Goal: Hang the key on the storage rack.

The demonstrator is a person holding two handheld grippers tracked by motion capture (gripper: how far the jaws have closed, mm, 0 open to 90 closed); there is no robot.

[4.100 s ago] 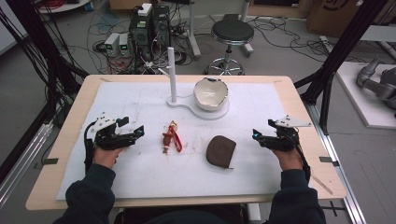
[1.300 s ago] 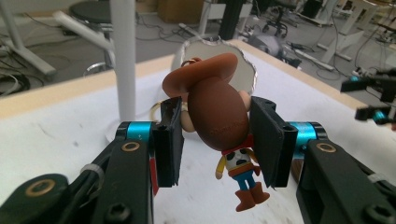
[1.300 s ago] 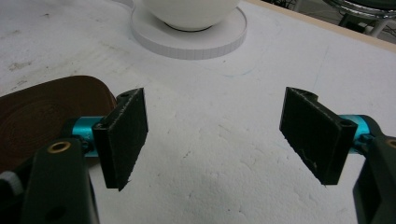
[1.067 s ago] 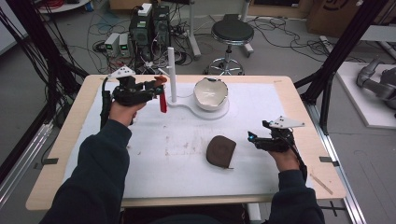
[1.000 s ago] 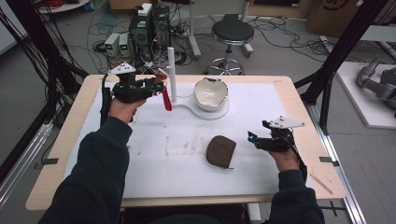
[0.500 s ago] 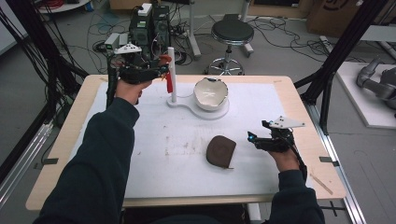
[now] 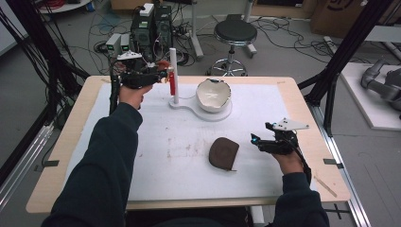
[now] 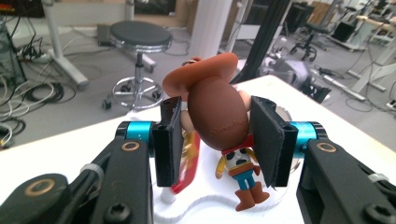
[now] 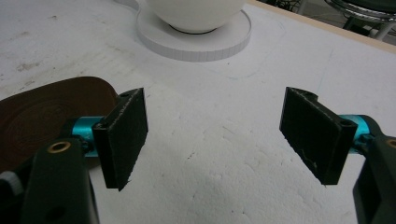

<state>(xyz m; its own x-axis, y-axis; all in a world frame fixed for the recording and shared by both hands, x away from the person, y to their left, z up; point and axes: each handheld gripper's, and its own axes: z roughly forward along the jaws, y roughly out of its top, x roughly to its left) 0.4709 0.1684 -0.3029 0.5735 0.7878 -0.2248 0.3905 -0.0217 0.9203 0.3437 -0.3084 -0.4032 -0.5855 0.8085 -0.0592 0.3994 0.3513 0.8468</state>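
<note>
Gripping a cowboy figure (image 8: 219, 116), left hand-held gripper (image 8: 217, 140) level beside the white post (image 7: 173, 71)

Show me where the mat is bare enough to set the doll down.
The mat is bare at the left, between the sleeve and the pouch, and along the near edge. It is crowded at the back: post, bowl, and the left claw holding the doll.
</note>
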